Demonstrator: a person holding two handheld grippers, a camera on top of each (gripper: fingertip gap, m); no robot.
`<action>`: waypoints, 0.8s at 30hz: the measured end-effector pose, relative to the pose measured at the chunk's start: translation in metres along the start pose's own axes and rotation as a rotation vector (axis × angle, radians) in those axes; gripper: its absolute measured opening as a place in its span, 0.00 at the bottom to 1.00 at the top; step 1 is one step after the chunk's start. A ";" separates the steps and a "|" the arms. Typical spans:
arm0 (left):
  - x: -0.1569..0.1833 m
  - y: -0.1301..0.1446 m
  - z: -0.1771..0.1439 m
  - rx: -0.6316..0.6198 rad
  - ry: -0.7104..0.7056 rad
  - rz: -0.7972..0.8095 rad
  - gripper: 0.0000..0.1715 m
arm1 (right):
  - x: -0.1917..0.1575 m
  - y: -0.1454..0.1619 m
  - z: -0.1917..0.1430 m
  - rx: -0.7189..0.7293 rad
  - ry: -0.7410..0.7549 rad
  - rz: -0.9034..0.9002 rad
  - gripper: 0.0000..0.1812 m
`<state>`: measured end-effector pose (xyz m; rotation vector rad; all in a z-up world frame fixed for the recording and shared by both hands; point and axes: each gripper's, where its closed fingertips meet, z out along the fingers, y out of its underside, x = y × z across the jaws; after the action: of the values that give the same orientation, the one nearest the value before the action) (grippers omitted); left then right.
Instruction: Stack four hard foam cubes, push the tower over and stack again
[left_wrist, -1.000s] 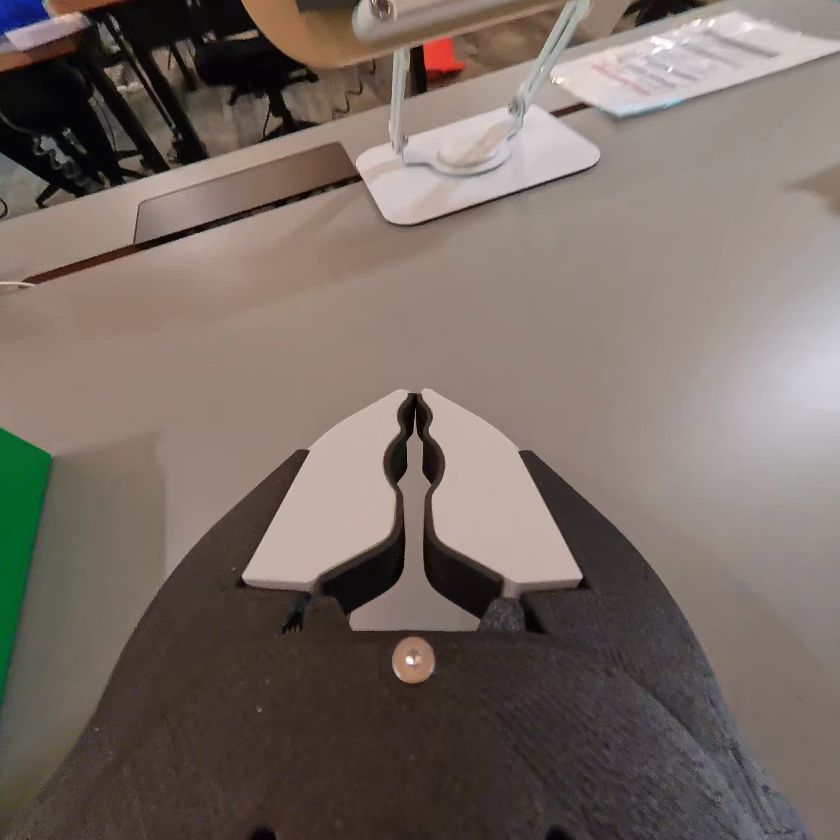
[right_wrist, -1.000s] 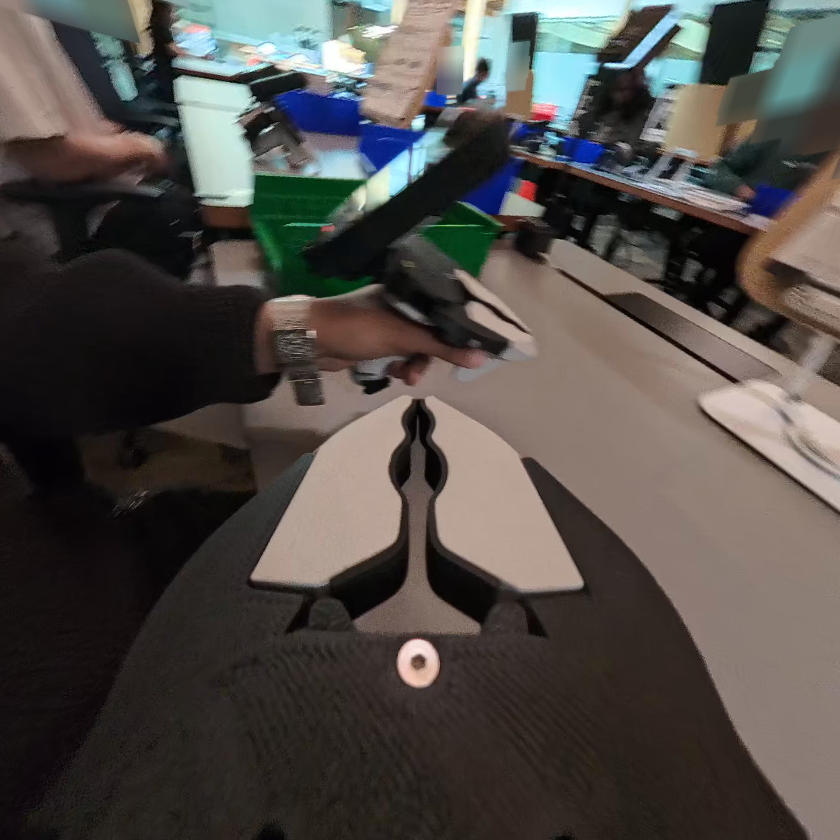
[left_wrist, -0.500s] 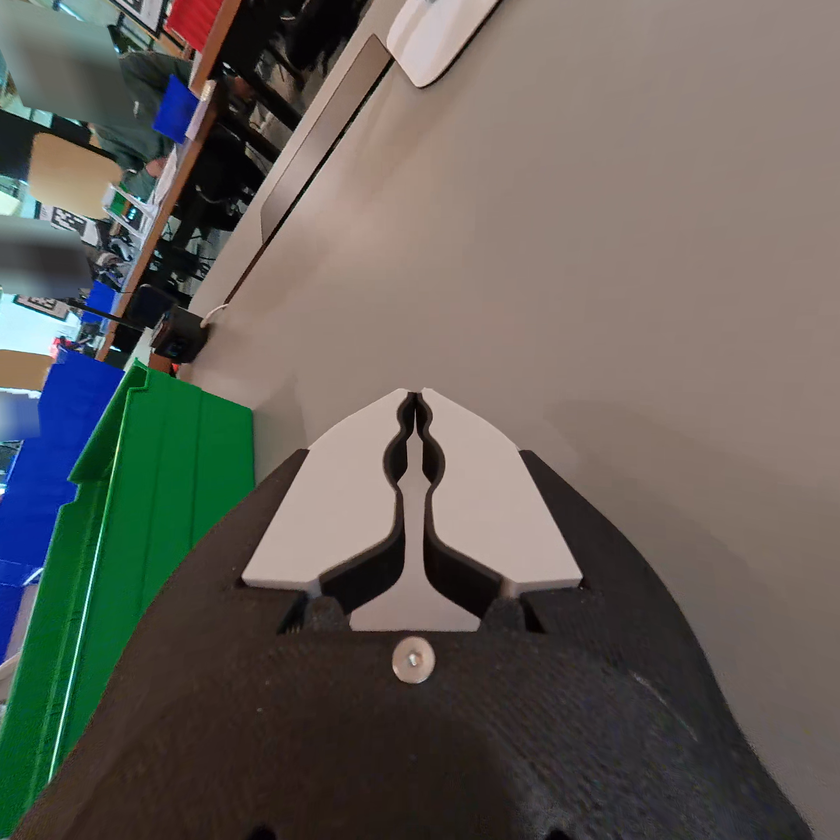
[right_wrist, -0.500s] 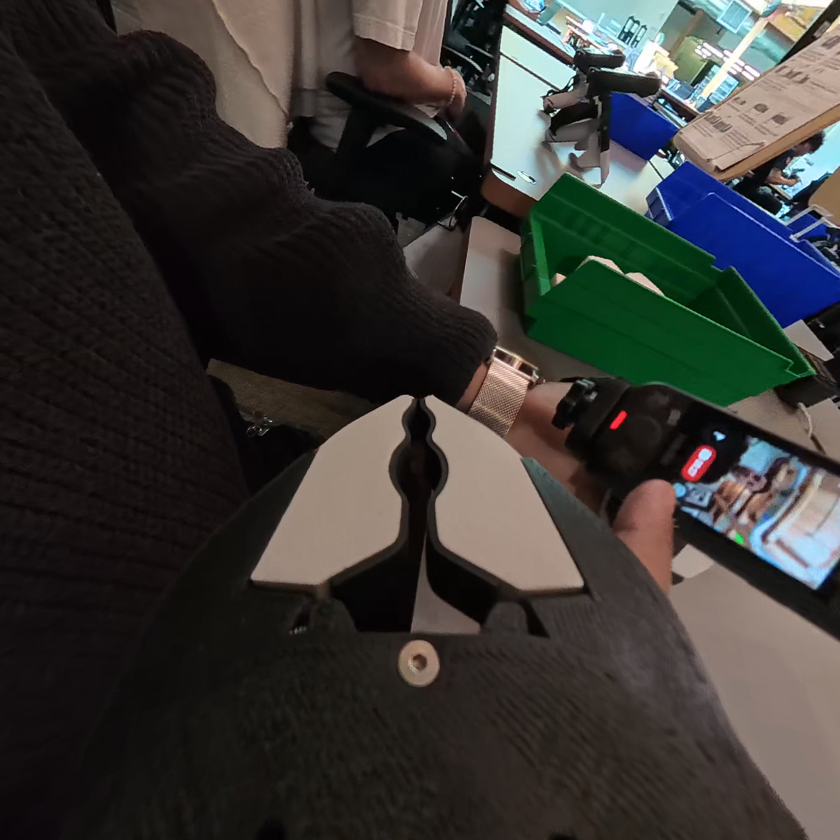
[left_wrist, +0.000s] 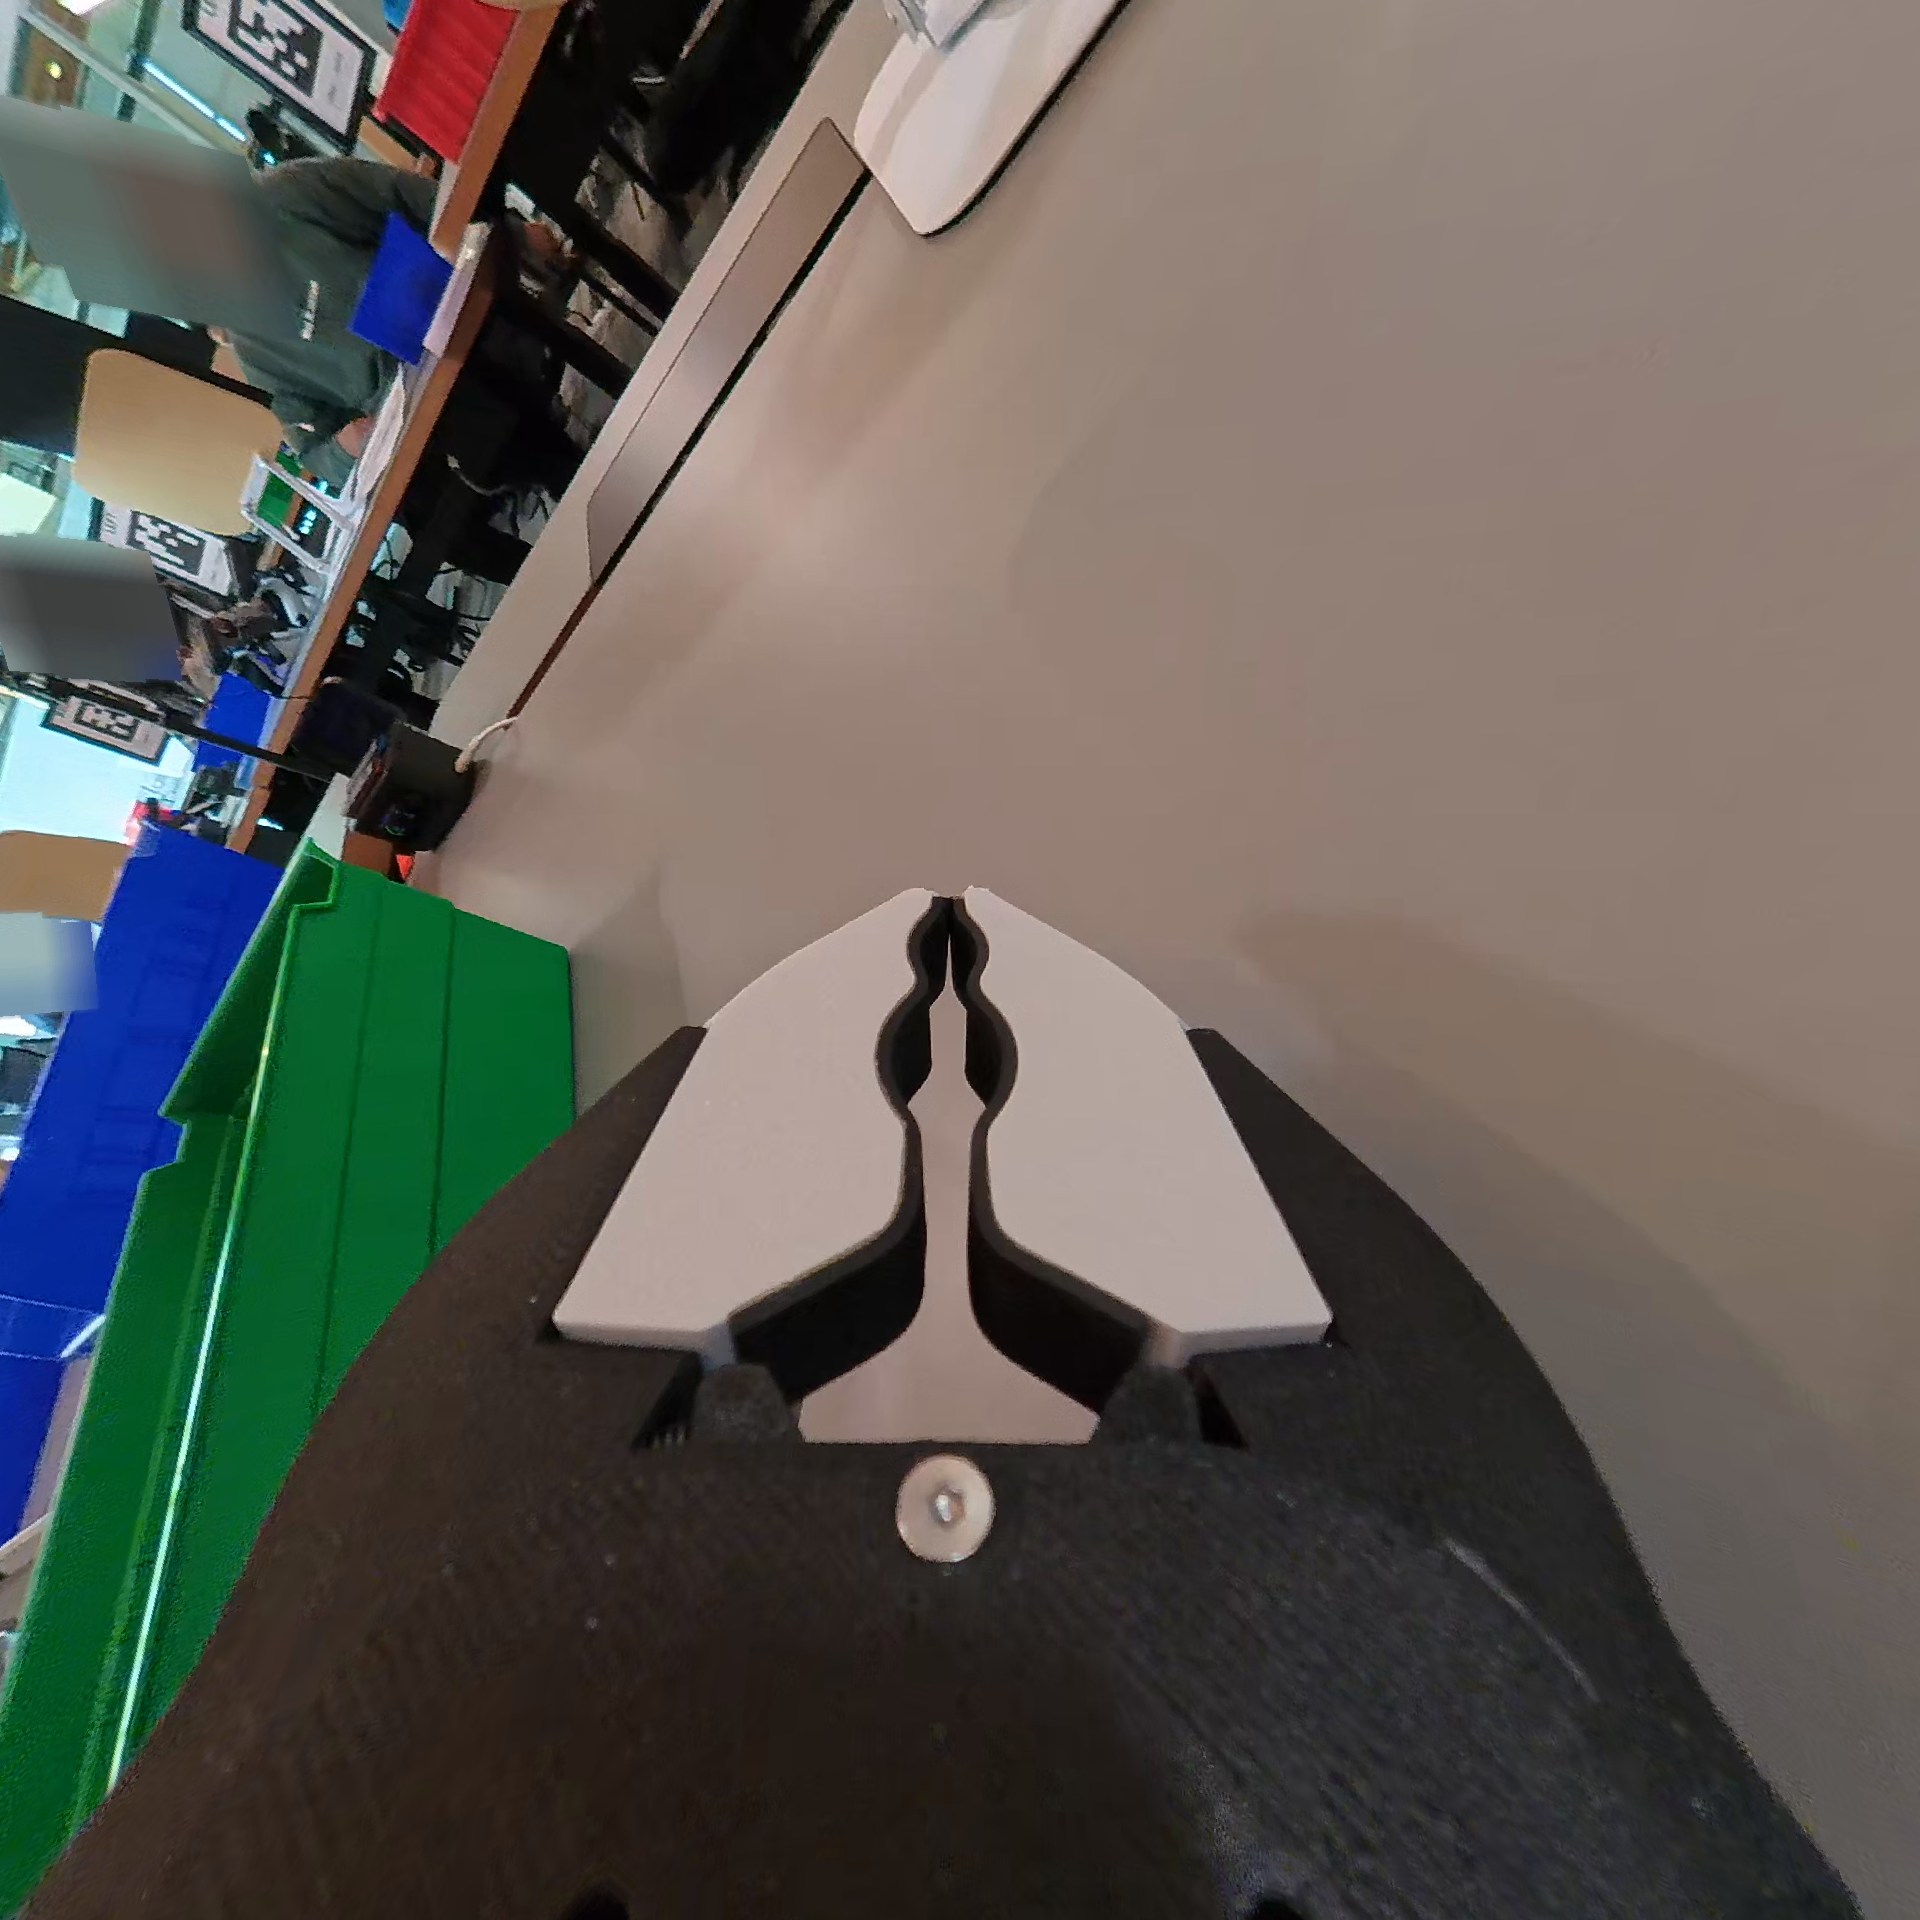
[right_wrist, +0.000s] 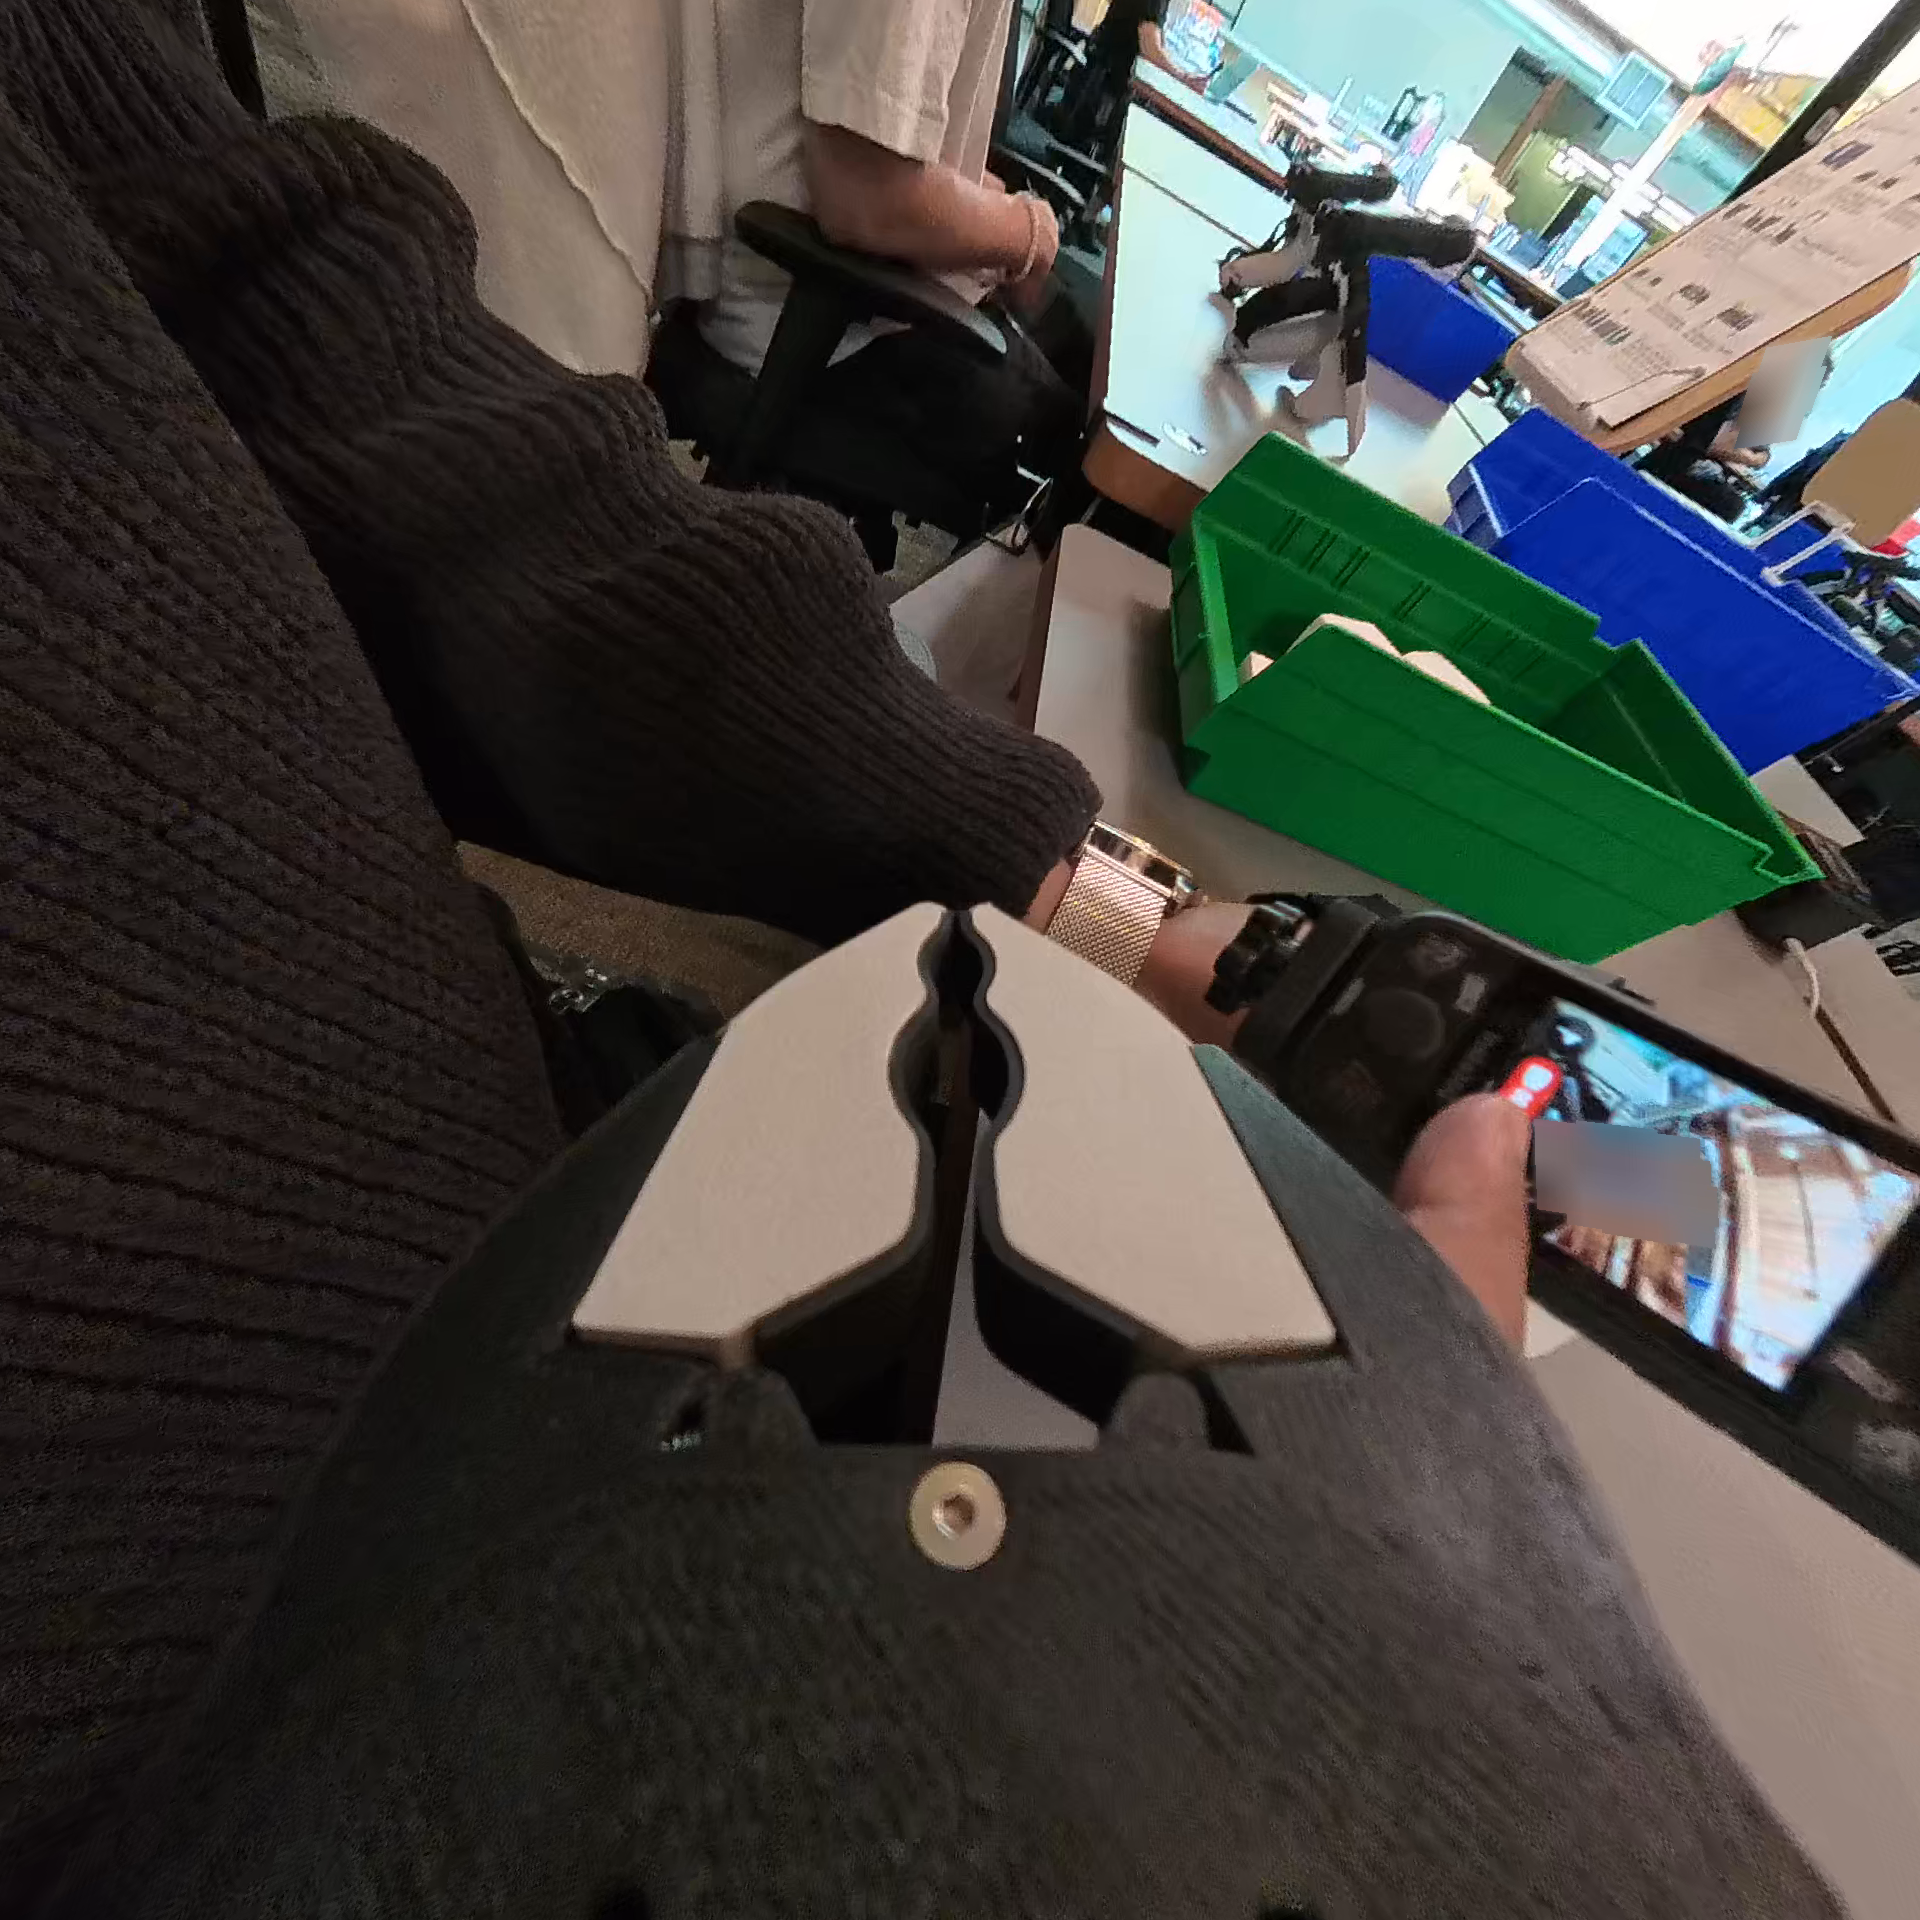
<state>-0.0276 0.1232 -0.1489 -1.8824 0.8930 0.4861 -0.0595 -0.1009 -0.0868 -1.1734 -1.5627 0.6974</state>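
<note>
My left gripper (left_wrist: 957, 896) is shut and empty, rolled on its side low over the grey table (left_wrist: 1403, 644), with a green bin (left_wrist: 312, 1195) close at its left. My right gripper (right_wrist: 957, 912) is shut and empty, pointing at a person's dark knitted sleeve (right_wrist: 582, 644) and a wrist with a metal watch band (right_wrist: 1112, 914). That hand holds the other gripper's body with a phone (right_wrist: 1683, 1174) mounted on it, its screen lit, and a thumb (right_wrist: 1465, 1174) rests by a red button.
A white lamp base (left_wrist: 997, 94) and a dark inset panel (left_wrist: 717, 343) lie farther along the table. The green bin also shows in the right wrist view (right_wrist: 1455, 727), with pale items inside, and blue bins (right_wrist: 1683, 613) behind it. A seated person (right_wrist: 790, 166) is behind. The left gripper's tips are roughly 25 cm from the right gripper's. The white lamp base (left_wrist: 997, 94) lies around 35 cm away from my left fingertips.
Both grippers swung left and the left one rolled onto its side about a second ago. In the last half second both views barely shifted. Both stayed shut.
</note>
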 end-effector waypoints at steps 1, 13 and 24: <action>0.000 0.000 0.000 0.001 0.009 -0.014 0.01 | 0.002 -0.002 -0.001 0.009 0.008 0.003 0.00; -0.002 -0.032 -0.006 0.164 0.251 -0.335 0.01 | 0.116 0.060 -0.077 0.018 0.430 0.377 0.00; 0.074 -0.182 -0.178 0.787 0.708 -0.271 0.01 | 0.182 0.243 -0.263 -0.840 1.288 0.548 0.00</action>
<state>0.1501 -0.0129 -0.0081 -1.3761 1.0422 -0.6677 0.2682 0.1236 -0.1470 -2.0824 -0.3467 -0.4919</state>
